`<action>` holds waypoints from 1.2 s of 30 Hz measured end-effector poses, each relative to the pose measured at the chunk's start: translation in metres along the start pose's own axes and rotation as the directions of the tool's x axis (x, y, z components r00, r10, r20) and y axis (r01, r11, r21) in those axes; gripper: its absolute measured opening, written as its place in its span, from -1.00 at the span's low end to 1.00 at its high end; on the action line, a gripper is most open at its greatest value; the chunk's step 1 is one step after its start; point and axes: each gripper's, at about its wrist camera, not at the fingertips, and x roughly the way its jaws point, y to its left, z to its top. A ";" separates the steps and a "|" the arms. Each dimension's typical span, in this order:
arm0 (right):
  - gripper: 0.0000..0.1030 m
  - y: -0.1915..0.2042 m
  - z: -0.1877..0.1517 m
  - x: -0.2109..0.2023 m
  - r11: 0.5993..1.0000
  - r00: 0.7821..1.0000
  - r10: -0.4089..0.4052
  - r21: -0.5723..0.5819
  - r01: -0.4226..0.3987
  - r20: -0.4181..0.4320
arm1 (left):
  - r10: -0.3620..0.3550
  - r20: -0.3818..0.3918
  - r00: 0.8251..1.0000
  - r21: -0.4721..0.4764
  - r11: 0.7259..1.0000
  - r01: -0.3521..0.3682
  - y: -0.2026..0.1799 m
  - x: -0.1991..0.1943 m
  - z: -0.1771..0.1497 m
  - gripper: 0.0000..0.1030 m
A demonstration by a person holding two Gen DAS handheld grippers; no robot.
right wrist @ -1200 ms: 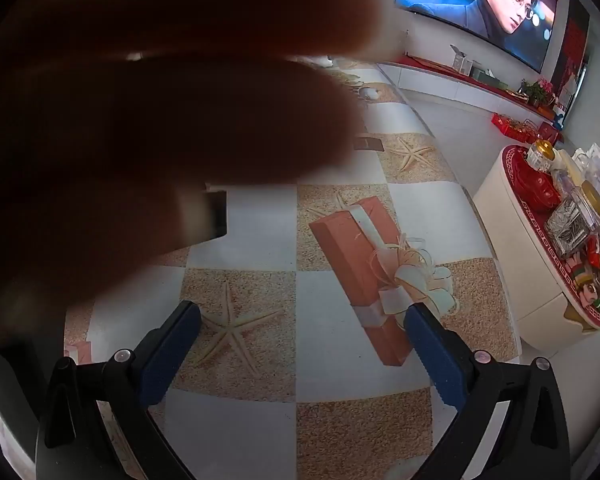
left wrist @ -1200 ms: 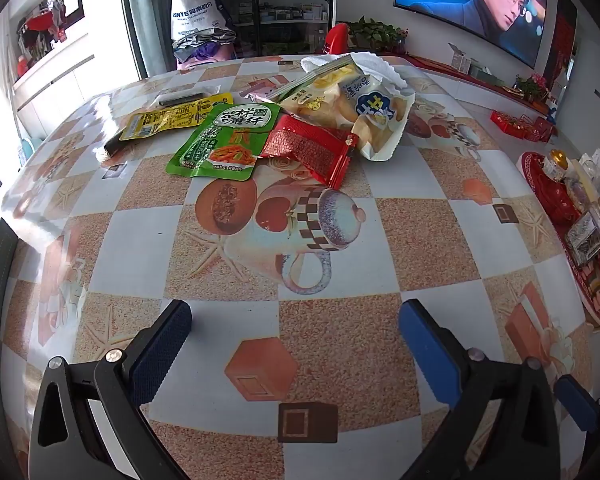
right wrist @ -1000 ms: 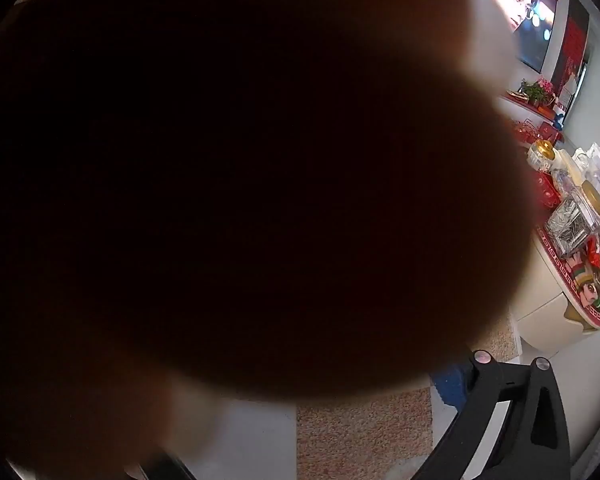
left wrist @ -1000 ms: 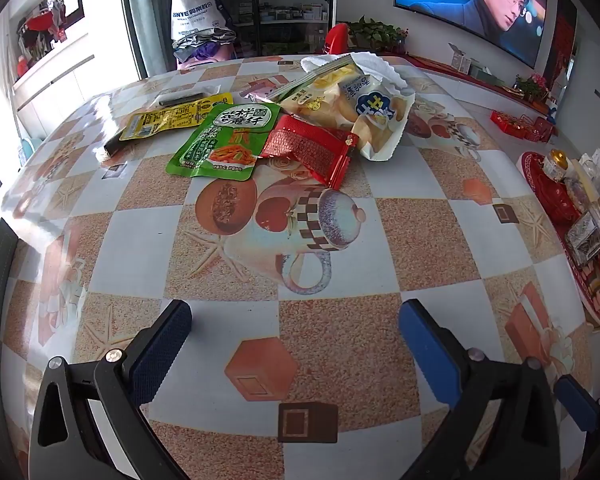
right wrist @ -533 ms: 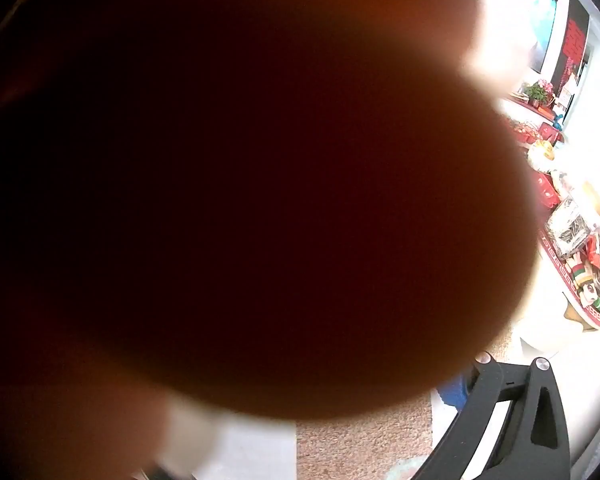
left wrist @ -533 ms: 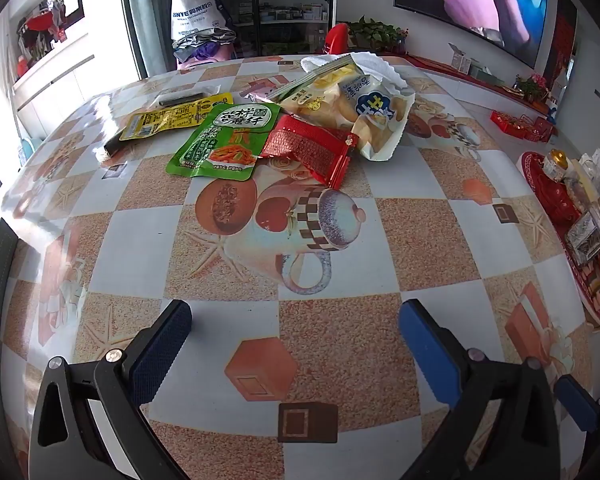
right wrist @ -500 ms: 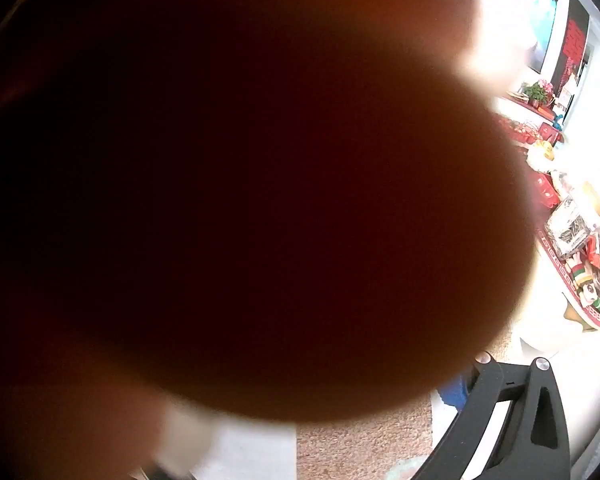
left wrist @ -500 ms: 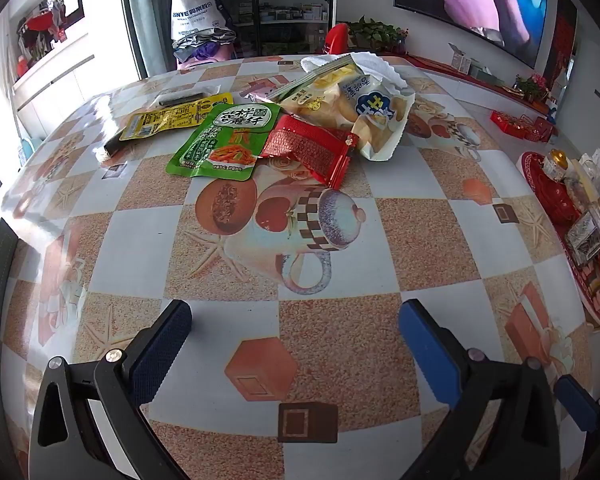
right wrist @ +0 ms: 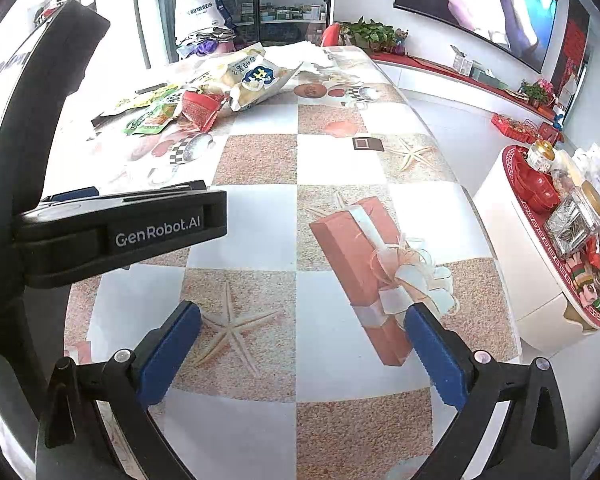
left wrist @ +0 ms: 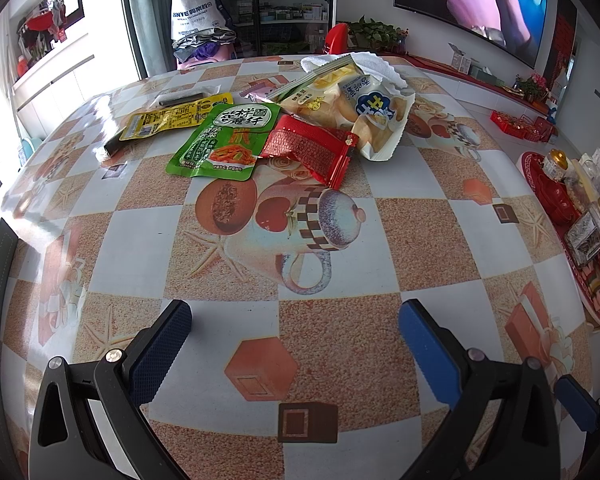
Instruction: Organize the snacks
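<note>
Several snack packets lie in a loose pile at the far side of the table: a green packet (left wrist: 227,140), a red packet (left wrist: 310,148), a white-and-blue bag of pastries (left wrist: 356,104), a yellow packet (left wrist: 172,118) and a dark stick-shaped packet (left wrist: 182,97). The pile also shows in the right wrist view (right wrist: 204,96). My left gripper (left wrist: 296,336) is open and empty, low over the table, well short of the pile. My right gripper (right wrist: 300,344) is open and empty over the table's right part. The left gripper's black body (right wrist: 112,228) shows at the left of the right wrist view.
The table wears a checked cloth with printed pictures (left wrist: 412,236). A low round white stand with a red tray of jars and snacks (right wrist: 560,216) is right of the table. A white towel (left wrist: 364,60) lies behind the pile. A TV hangs on the far wall.
The blurred hand that covered the right wrist camera is gone, so the table and the left gripper's body show again. The left view and the snacks have not moved.
</note>
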 end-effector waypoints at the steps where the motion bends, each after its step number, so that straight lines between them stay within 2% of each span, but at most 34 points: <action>1: 0.99 0.000 0.000 0.000 1.000 1.000 0.000 0.000 0.000 0.000 | 0.000 0.000 1.000 0.000 1.000 0.000 0.000 0.000 0.000 1.00; 36: 0.99 0.000 0.001 0.000 1.000 1.000 -0.008 0.006 0.008 -0.003 | 0.000 0.000 1.000 0.000 1.000 0.000 0.000 0.000 0.000 1.00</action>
